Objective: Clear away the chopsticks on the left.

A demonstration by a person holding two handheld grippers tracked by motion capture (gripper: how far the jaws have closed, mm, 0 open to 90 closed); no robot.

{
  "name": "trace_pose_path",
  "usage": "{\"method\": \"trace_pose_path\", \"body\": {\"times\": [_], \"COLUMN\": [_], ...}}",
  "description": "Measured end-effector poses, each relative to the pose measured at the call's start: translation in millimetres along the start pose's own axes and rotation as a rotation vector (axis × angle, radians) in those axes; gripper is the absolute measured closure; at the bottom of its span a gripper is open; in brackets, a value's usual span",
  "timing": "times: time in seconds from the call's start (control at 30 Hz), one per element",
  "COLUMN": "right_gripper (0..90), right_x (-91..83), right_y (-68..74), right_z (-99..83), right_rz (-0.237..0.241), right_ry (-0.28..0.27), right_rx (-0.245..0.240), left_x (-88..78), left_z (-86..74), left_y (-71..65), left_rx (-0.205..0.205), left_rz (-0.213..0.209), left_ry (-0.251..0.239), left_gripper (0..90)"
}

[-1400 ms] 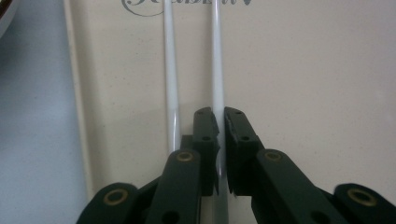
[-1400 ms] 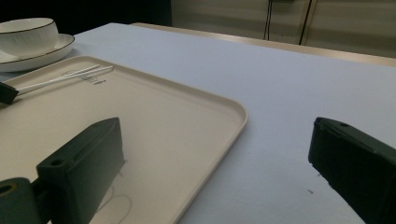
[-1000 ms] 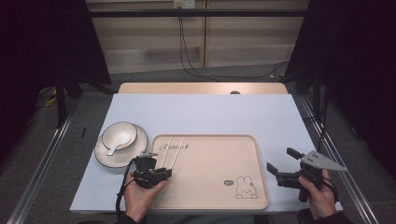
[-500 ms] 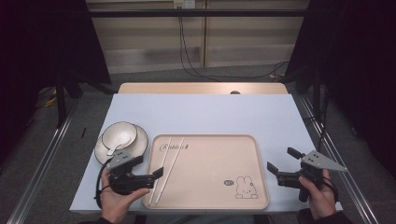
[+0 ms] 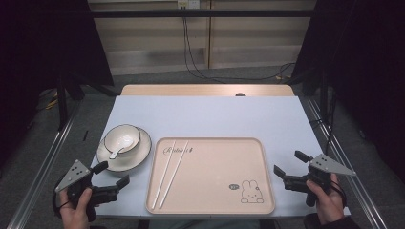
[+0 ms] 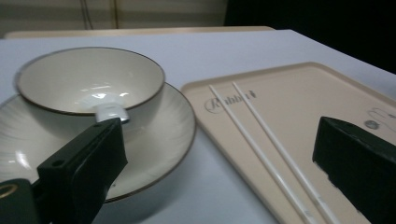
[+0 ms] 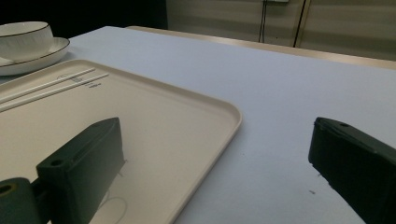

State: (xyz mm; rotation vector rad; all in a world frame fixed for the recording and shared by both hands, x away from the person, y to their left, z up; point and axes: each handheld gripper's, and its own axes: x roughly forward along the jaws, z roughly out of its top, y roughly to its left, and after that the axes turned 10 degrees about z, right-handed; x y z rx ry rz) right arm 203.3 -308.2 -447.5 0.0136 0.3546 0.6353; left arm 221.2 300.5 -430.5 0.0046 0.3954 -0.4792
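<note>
Chopsticks (image 5: pixel 170 172) lie side by side on the left part of the beige tray (image 5: pixel 248 210) at lower centre, apparently set there as part of laying a place beside the bowl (image 5: pixel 122 139) on its plate (image 5: pixel 141 156). Left gripper (image 5: pixel 113 175), at lower left, has just been opening and stands released and empty, chopsticks to its right; right gripper (image 5: pixel 288 164), lower right, hangs wide open off the tray's edge.

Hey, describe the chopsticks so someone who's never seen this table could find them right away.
Start at the big beige tray in the middle of the pale table. Along its left side lie two thin white chopsticks, side by side. They are the only loose things on the tray; the bowl sits outside it.
</note>
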Motion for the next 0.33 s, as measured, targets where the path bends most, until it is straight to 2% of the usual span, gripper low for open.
{"method": "trace_pose_path", "body": {"times": [0.1, 0.13, 0.17, 0.2, 0.23, 0.27, 0.33], "right_gripper": [2.7, 2.7, 2.7, 2.7, 2.8, 2.8, 2.7], "right_x": [0.1, -0.2, -0.6, -1.1, -1.9, -2.4, -1.8], "right_y": [-0.2, -0.6, -1.7, -2.5, -4.4, -4.2, -4.5], "right_z": [0.0, -0.1, -0.3, -0.5, -0.8, -0.7, -0.9], "right_rz": [0.0, -0.004, -0.009, -0.017, -0.022, -0.023, -0.021], "right_ry": [0.002, 0.002, 0.003, -0.007, 0.0, 0.0, 0.001], "right_rx": [-0.002, 0.002, 0.01, 0.028, 0.018, 0.026, 0.03], "left_x": [-3.3, -3.7, -5.4, -6.4, -7.2, -8.0, -9.1], "left_z": [-3.2, -4.7, -6.9, -8.8, -9.3, -9.6, -9.5], "left_y": [2.5, 4.1, 7.0, 9.6, 12.2, 14.5, 17.2], "left_rx": [-0.013, -0.006, -0.023, -0.062, -0.073, -0.079, -0.074], "left_rz": [0.021, 0.023, 0.03, 0.025, 0.024, 0.044, 0.046], "left_ry": [-0.037, -0.026, -0.018, -0.04, -0.039, -0.045, -0.051], "left_gripper": [2.1, 2.1, 2.1, 2.1, 2.1, 2.1, 2.1]}}
